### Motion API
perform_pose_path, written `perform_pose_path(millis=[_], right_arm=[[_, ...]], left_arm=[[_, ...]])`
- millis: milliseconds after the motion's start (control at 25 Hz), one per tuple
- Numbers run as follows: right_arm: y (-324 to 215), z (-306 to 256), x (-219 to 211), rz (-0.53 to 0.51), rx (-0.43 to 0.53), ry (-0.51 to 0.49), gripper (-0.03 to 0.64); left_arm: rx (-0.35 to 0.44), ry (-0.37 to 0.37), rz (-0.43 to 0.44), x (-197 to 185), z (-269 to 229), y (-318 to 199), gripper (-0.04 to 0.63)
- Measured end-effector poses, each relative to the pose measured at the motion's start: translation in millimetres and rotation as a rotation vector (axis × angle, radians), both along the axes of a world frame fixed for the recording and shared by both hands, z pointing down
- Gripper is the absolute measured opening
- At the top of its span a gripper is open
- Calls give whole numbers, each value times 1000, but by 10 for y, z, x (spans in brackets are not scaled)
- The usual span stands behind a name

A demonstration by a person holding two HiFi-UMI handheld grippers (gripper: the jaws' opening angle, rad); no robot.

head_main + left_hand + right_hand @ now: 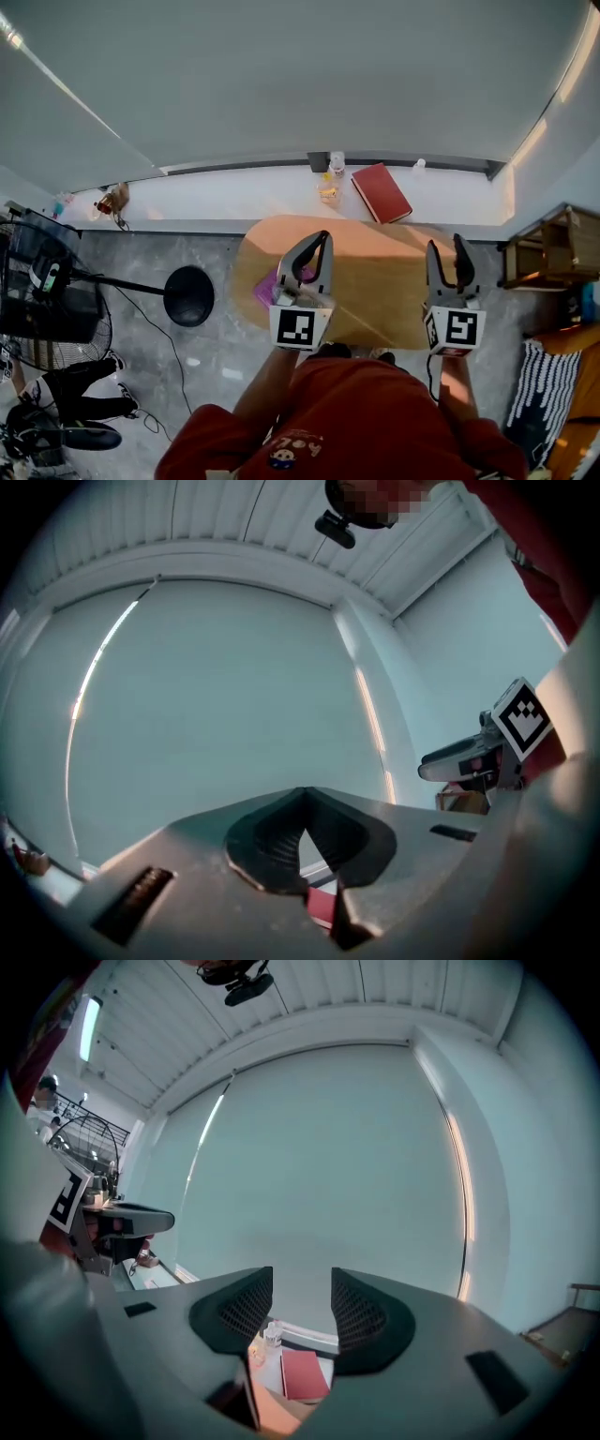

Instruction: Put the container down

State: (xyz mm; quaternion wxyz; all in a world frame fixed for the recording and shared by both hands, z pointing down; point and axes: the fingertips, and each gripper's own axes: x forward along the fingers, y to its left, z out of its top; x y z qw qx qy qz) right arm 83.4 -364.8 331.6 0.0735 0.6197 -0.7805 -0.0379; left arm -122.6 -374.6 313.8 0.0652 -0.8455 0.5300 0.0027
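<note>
Red book (382, 192), tan round table (375, 272), purple container (265, 289), black-and-white marker cubes (300, 328), red jumper (375, 417), grey mottled floor (141, 258)

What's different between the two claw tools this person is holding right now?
The left gripper has its jaws closed, tips touching, while the right gripper has its jaws apart with a clear gap. In the head view the left gripper sits above a purple object on the table, while the right gripper is above bare wood near the table's right edge. Both are empty, carry a marker cube and point toward the wall.
</note>
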Motion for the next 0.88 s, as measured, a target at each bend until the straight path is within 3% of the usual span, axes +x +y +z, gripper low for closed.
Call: perform_pose_path(millis=[320, 880], right_arm=[[-61, -273, -55, -33, 103, -1, 193], [-141, -184, -33, -60, 89, -4, 173]], left_arm=[[59, 49, -46, -125, -239, 20, 6], [61, 30, -71, -79, -232, -28, 6]])
